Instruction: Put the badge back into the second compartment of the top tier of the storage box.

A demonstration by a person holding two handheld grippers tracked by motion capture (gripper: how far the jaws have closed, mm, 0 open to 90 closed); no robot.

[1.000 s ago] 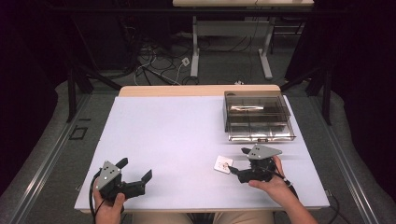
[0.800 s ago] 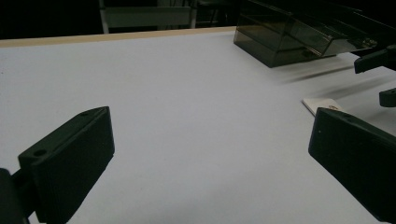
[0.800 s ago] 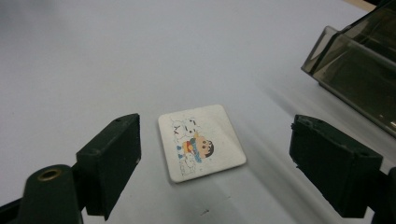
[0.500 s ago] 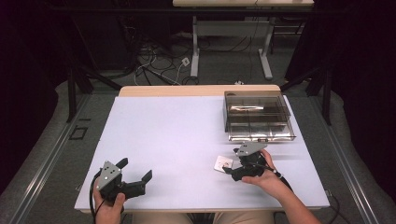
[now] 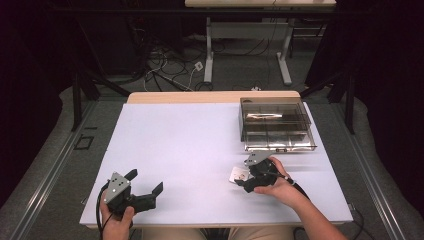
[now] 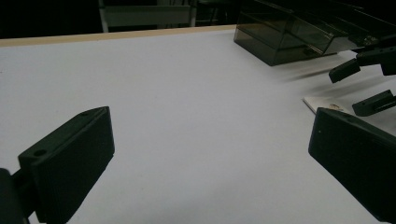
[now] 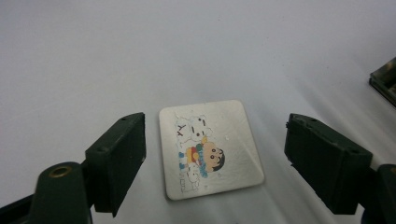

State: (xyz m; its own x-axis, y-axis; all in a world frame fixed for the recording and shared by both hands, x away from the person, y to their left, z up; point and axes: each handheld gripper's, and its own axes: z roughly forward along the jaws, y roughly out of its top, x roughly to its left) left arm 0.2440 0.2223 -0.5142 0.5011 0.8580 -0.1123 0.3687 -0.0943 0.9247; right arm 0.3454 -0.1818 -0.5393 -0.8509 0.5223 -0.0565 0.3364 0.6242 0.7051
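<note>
Here, one cartoon card [image 7: 209, 148], one smoky box [image 5: 276, 125], two grippers, left [image 5: 145, 186] and right [image 7: 215, 161], jaws wide.

We see the white table [image 5: 190, 145] lit evenly and brightly from above, while the room around it is very dark. The smoky box [image 5: 276, 124] shows glare, and the other gripper [image 6: 362, 86] appears motion-blurred in the left gripper view.
</note>
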